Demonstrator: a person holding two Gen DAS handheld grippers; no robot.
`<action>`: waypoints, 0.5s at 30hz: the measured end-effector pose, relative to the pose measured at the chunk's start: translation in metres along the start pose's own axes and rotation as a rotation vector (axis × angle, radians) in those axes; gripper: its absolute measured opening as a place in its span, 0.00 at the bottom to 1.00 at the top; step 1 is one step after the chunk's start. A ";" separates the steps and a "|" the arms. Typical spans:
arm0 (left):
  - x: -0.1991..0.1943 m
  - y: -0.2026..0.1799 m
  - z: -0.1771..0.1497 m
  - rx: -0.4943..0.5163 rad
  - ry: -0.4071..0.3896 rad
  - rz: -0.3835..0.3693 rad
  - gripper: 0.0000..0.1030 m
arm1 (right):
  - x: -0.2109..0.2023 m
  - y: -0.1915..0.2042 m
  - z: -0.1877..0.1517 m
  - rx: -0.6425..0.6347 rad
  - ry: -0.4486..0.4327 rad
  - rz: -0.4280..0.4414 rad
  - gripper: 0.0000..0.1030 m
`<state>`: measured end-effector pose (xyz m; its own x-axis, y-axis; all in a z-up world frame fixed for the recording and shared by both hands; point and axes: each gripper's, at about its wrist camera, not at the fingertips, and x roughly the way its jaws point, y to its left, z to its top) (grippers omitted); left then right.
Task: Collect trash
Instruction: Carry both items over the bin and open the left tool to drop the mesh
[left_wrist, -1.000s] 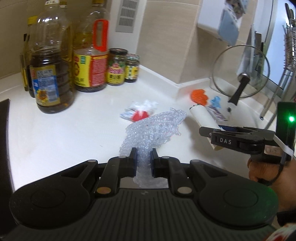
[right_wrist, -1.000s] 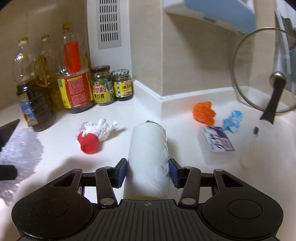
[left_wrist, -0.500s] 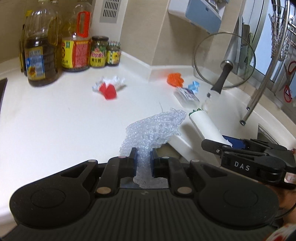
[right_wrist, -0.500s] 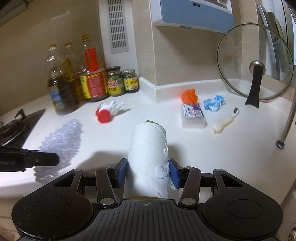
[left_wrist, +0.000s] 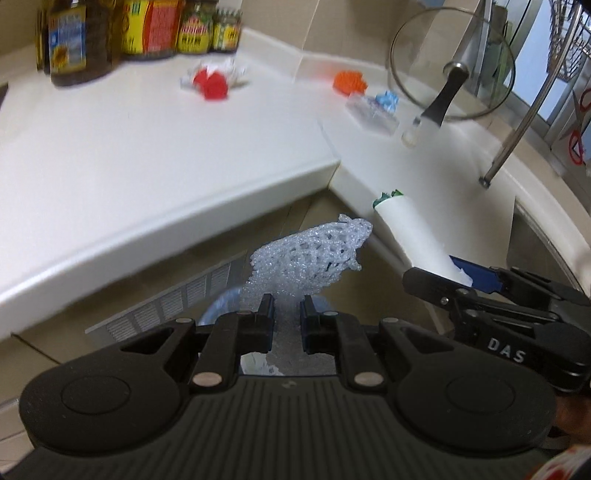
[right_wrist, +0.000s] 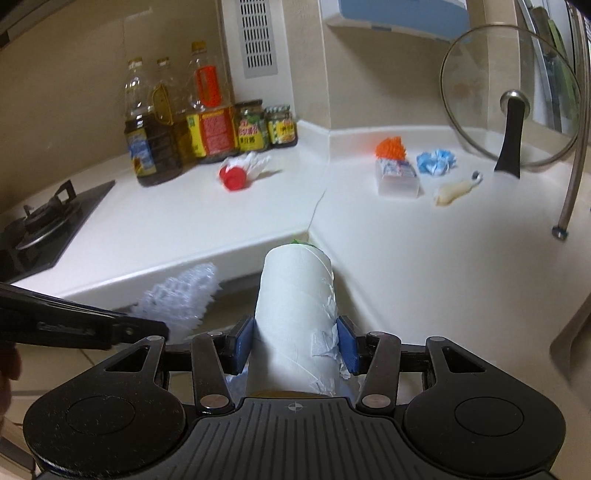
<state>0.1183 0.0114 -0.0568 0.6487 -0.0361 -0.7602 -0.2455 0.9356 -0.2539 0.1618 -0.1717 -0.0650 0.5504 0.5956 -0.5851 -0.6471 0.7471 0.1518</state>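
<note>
Beyond the front edge of the tabletop (right_wrist: 192, 225), one foam net (left_wrist: 314, 254) was held pinched in the left tool (left_wrist: 286, 317), and one white roll (right_wrist: 295, 314) was clamped in the right tool (right_wrist: 295, 345). Five scraps were left by the tabletop's back edge: red-capped wad (right_wrist: 240, 171), orange ball (right_wrist: 390, 147), blue wad (right_wrist: 436, 161), clear box (right_wrist: 397, 177), cream tube (right_wrist: 456, 190).

right claw (right_wrist: 294, 341) grips white paper roll (right_wrist: 295, 321).

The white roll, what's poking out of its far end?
Something green pokes out of the white roll held by the right gripper. The paper hides the rest inside.
</note>
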 end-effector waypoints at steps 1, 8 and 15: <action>0.003 0.004 -0.003 -0.002 0.012 -0.001 0.12 | 0.002 0.004 -0.004 -0.008 0.006 0.001 0.47; 0.024 0.027 -0.025 -0.013 0.084 -0.003 0.12 | 0.015 0.020 -0.031 -0.012 0.048 -0.004 0.47; 0.063 0.041 -0.046 -0.013 0.146 0.003 0.12 | 0.036 0.014 -0.060 -0.002 0.074 -0.044 0.47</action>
<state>0.1160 0.0316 -0.1421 0.5361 -0.0850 -0.8399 -0.2573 0.9311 -0.2584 0.1407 -0.1572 -0.1318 0.5376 0.5390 -0.6484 -0.6247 0.7711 0.1231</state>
